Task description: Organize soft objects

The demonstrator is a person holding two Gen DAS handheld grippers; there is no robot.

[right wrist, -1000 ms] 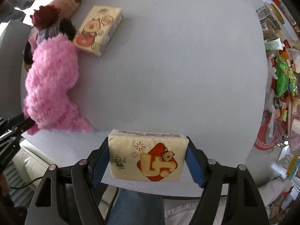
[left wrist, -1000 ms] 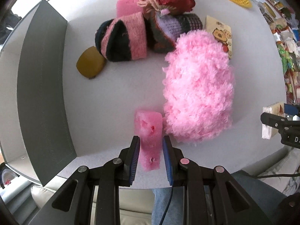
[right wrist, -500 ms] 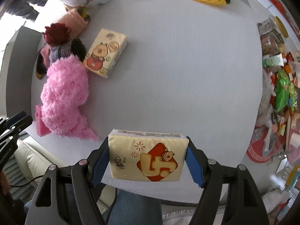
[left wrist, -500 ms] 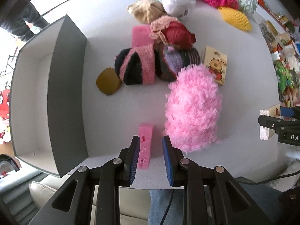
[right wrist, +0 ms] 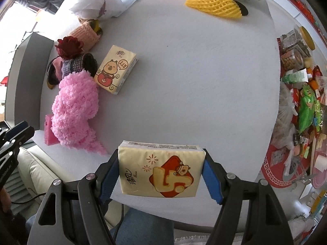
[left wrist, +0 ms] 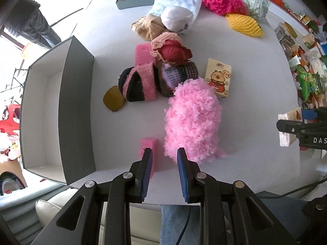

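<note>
My left gripper (left wrist: pixel 164 151) hangs above the table's near edge, jaws nearly together and empty. Below its left finger a small pink sponge (left wrist: pixel 148 144) lies flat on the white table (left wrist: pixel 126 126), beside a fluffy pink yarn bundle (left wrist: pixel 193 122). My right gripper (right wrist: pixel 161 161) is shut on a cream tissue pack (right wrist: pixel 161 171) with a red emblem, held above the table's front edge. From the right wrist the sponge (right wrist: pixel 48 130) and the fluffy bundle (right wrist: pixel 75 106) show at the left. A second tissue pack (left wrist: pixel 219 78) with a cartoon animal lies behind the bundle.
An open grey box (left wrist: pixel 76 106) with a white inside stands at the left. Knitted items (left wrist: pixel 141 83), a dark-yellow pad (left wrist: pixel 113 101), a yellow foam net (left wrist: pixel 245 24) and more yarn lie behind. Snack packets (right wrist: pixel 306 106) crowd the right. A sofa (right wrist: pixel 36 169) is below the edge.
My left gripper has risen away from the table; the pink sponge stays lying there and looks smaller. More of the grey box and far items came into view. The right gripper keeps its tissue pack.
</note>
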